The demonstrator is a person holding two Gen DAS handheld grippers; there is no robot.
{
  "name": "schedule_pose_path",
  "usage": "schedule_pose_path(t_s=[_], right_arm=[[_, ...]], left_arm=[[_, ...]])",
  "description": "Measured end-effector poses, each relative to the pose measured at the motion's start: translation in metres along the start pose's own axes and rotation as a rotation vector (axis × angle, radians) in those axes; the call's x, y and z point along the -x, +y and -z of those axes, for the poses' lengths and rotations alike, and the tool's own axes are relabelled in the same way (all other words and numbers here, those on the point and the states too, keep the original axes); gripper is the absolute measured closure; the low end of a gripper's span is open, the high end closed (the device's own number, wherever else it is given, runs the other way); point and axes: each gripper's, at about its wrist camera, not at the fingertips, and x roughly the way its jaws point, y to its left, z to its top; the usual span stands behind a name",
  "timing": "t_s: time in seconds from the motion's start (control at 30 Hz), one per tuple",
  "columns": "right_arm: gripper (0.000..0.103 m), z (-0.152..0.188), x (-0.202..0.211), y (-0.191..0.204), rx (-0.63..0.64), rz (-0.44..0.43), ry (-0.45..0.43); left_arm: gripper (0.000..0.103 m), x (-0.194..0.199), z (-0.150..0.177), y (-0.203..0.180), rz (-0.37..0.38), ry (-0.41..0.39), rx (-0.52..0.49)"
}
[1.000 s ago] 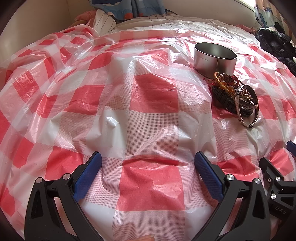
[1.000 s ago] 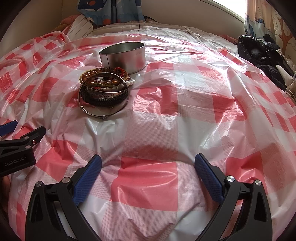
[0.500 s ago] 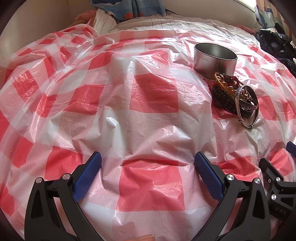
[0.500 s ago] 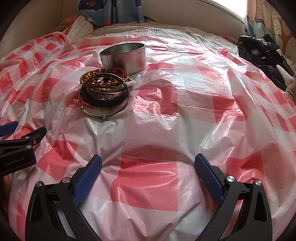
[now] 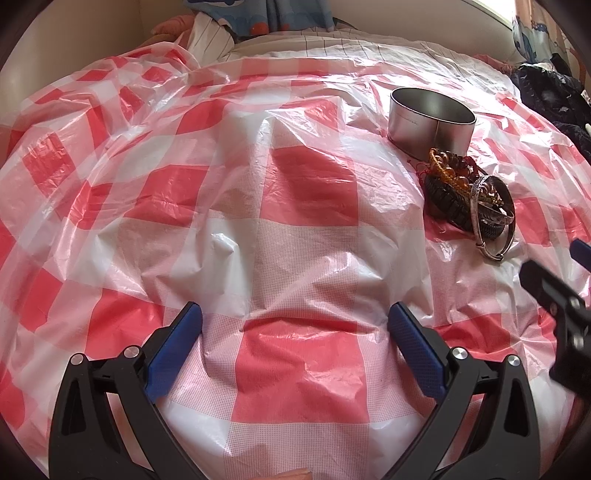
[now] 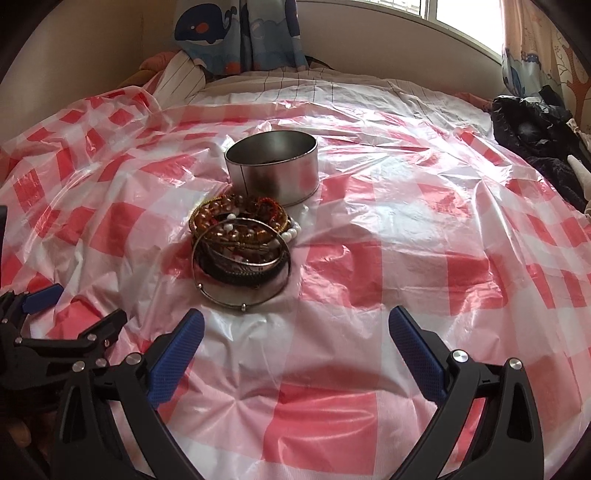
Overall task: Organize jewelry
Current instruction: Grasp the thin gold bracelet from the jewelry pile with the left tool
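Both tongs (image 5: pixel 294 341) (image 6: pixel 295 345) agape, no legible txt

A: From the left wrist we look low along the fingers over the checked sheet (image 5: pixel 295 192), the tin (image 5: pixel 430 122) far off at upper right of the frame.

B: From the right wrist we face the same way but nearer; the tin (image 6: pixel 273 166) and bracelets (image 6: pixel 240 254) sit centre-left.

A: We share those, the bracelets (image 5: pixel 469 199), and the dark coat (image 5: pixel 554 92) at the right edge.

B: Also the whale curtain (image 6: pixel 236 33) on top.
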Motion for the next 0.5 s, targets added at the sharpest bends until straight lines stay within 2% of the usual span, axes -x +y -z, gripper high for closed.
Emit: schedule_pose_path(t_s=[0.1, 0.3, 0.33, 0.37, 0.4, 0.43, 0.47, 0.5], right_arm=[[0.007, -0.011, -0.008, -0.001, -0.012, -0.056, 0.018], [0.010, -0.020, -0.025, 0.006, 0.030, -0.074, 0.050], [0.018, -0.019, -0.028, 0.007, 0.041, -0.094, 0.058], [0.036, -0.018, -0.032, 0.008, 0.046, -0.121, 0.071], [0.047, -0.017, -0.035, 0.008, 0.047, -0.138, 0.086], [0.065, -0.016, -0.035, 0.008, 0.046, -0.150, 0.092], [0.076, -0.014, -0.033, 0.007, 0.041, -0.157, 0.094], [0.079, -0.013, -0.030, 0.004, 0.036, -0.171, 0.093]], left_arm=[[0.006, 0.001, 0.000, 0.000, 0.009, -0.003, 0.008], [0.006, 0.001, 0.000, 0.002, 0.019, -0.025, 0.021], [0.006, 0.002, 0.001, 0.002, 0.019, -0.024, 0.021], [0.006, 0.002, 0.001, 0.002, 0.020, -0.027, 0.019], [0.006, 0.003, 0.000, 0.002, 0.020, -0.033, 0.017], [0.006, 0.003, 0.000, 0.002, 0.018, -0.034, 0.015], [0.006, 0.004, 0.001, 0.002, 0.018, -0.033, 0.010], [0.006, 0.005, 0.001, 0.002, 0.020, -0.033, 0.008]])
